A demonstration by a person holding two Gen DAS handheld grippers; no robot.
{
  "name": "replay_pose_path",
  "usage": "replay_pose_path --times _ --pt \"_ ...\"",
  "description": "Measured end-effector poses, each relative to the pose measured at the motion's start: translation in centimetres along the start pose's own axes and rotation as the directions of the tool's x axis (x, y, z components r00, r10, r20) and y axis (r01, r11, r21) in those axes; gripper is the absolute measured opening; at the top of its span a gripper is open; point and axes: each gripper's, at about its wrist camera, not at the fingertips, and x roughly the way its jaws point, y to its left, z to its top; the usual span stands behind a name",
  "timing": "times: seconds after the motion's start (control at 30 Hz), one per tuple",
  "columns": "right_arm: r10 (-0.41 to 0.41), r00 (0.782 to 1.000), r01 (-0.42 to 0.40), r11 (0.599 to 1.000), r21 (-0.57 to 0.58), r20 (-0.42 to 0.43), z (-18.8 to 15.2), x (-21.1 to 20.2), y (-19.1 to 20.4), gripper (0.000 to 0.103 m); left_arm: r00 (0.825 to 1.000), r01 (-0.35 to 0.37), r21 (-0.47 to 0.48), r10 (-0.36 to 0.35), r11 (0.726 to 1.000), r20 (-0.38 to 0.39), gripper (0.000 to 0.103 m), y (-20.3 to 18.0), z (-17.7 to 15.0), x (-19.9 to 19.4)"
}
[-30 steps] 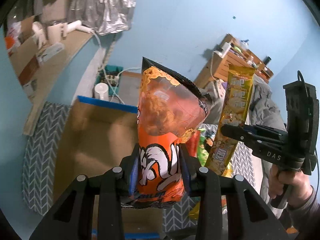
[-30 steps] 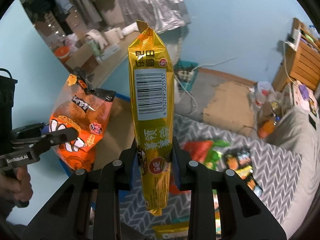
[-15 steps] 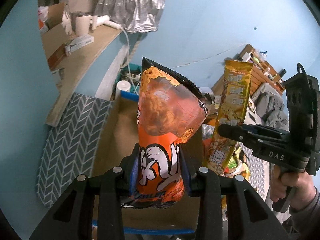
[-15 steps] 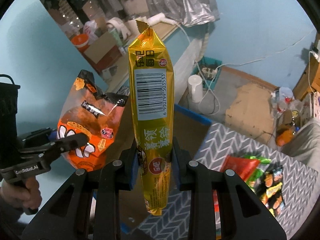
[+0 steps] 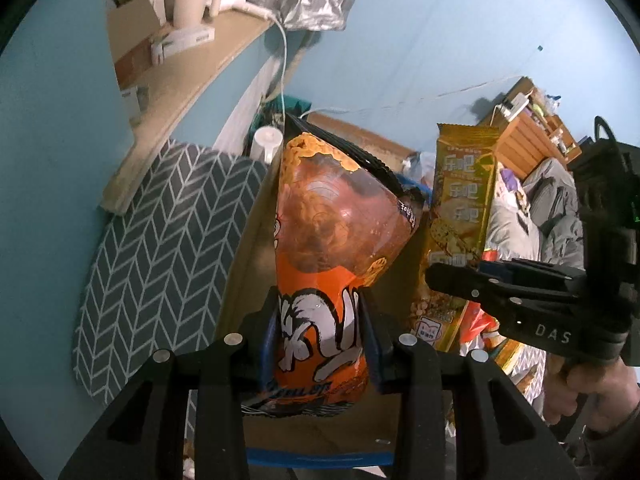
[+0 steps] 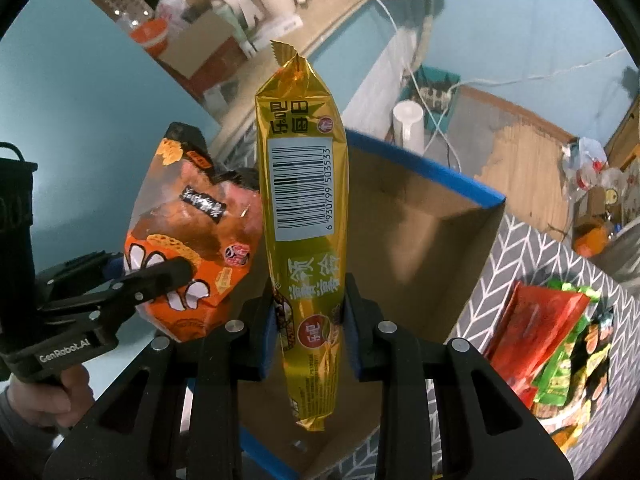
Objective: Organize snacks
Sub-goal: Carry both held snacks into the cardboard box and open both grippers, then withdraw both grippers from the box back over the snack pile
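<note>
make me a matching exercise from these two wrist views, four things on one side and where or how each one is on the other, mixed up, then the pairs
Things
1. orange snack bag
2. gold snack pack
3. cardboard box
4. red and green snack packets

Place or state
A. lying in a heap on the grey patterned cloth
B. clamped in the right gripper, barcode facing its camera
C. open at the top, blue tape on its rim
D. clamped in the left gripper

Pairs: 1-D, 2-B, 3-C, 4-A
</note>
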Motion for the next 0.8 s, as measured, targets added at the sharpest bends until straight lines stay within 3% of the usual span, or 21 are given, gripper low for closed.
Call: replay_pose_path --times 0.1,0.2,0.33,0.43,0.53,0.8 --pt "-0.014 1.0 0.014 1.0 0.006 -0.005 -0.1 -0.1 0.0 0.031 1.0 0.0 -0.008 -0.001 1.0 -0.019 0.037 0.3 -0.2 0.5" --pt "-0.031 1.0 0.031 0.999 0.015 0.005 -0.1 -0.5 0.0 0.049 0.999 -0.011 -0.009 0.01 1.0 -0.041 0.055 0.4 -0.2 0.8" --pt "-0.058 0.998 0.058 0.998 0.033 0.017 -0.1 -1.2 -0.5 0.053 0.999 -0.038 0.019 0.038 0.999 -0.038 0.057 -0.1 -0.3 0.4" --pt "-0.082 0.996 0.08 0.995 0.056 0.032 -0.3 -1.8 -1.2 0.064 0.999 -0.033 0.02 0.034 0.999 -0.029 0.06 -0.5 -0.2 -0.2" --pt "-0.101 0.994 0.097 0.992 0.083 0.039 -0.6 -2.6 -2.1 0.065 0.999 -0.025 0.013 0.026 1.0 -0.026 0.065 -0.9 -0.1 -0.5" --pt "-0.146 0.988 0.137 0.979 0.15 0.05 -2.2 -4.8 -5.0 0.065 0.998 0.016 0.034 -0.014 0.999 -0.054 0.066 -3.7 0.3 -0.5"
